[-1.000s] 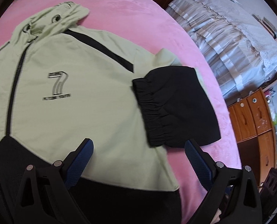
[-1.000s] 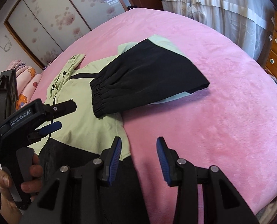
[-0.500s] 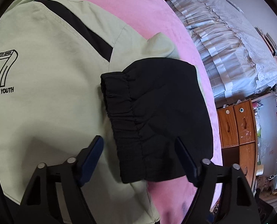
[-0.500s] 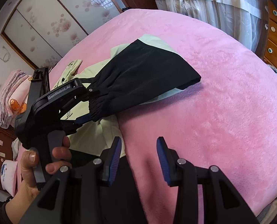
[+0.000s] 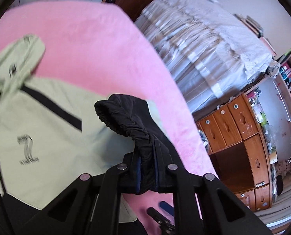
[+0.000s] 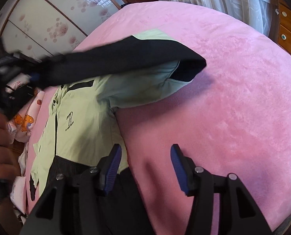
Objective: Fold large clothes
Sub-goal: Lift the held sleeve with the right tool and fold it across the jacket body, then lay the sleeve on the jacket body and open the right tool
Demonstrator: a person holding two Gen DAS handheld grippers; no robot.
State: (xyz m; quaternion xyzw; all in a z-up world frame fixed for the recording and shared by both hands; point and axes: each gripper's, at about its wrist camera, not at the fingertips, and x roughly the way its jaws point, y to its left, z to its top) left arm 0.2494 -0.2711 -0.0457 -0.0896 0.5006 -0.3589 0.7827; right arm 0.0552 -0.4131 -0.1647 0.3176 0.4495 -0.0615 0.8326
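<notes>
Step in hand, by the look of it: folding in the sleeve of pale-green zip-up hooded jacket [image 6: 80, 129] spread front-up on pink plush bedspread [image 6: 233, 101]. Left gripper [image 5: 147, 169] closing, pinching gathered black elastic cuff [image 5: 125, 125], sleeve raised off the chest. Right gripper [image 6: 145, 168] opening, empty, over jacket's hem edge; next probably carry cuff across chest and lay flat.
</notes>
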